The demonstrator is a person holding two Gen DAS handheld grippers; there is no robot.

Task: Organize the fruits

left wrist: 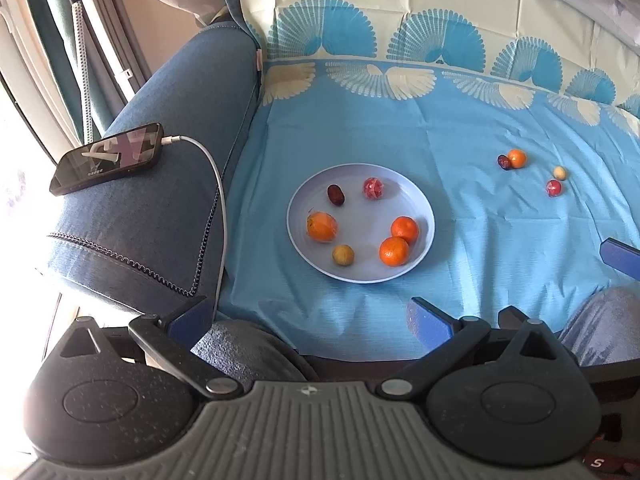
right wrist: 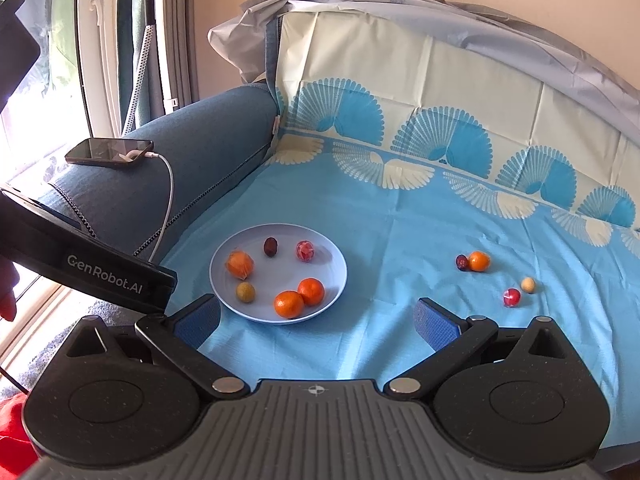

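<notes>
A pale plate (left wrist: 420, 208) (right wrist: 336, 276) lies on the blue cloth and holds several fruits: two tangerines (left wrist: 400, 240) (right wrist: 300, 298), a wrapped orange (left wrist: 321, 227) (right wrist: 239, 264), a dark date (left wrist: 335, 194), a red wrapped fruit (left wrist: 373, 188) and a small yellow one (left wrist: 343, 255). Right of the plate, loose on the cloth, lie a tangerine (left wrist: 517, 158) (right wrist: 479, 261) touching a dark date (left wrist: 503, 162), a yellow fruit (left wrist: 559, 173) (right wrist: 528, 284) and a red fruit (left wrist: 553, 188) (right wrist: 511, 297). My left gripper (left wrist: 308, 316) stands open near the cloth's front edge. My right gripper (right wrist: 316, 320) is open too, empty.
A phone (left wrist: 108, 158) (right wrist: 110, 151) on a white charging cable rests on the blue sofa arm (left wrist: 160, 200). The left gripper's black body (right wrist: 88, 264) shows at the right view's left edge. The patterned cloth runs up the sofa back.
</notes>
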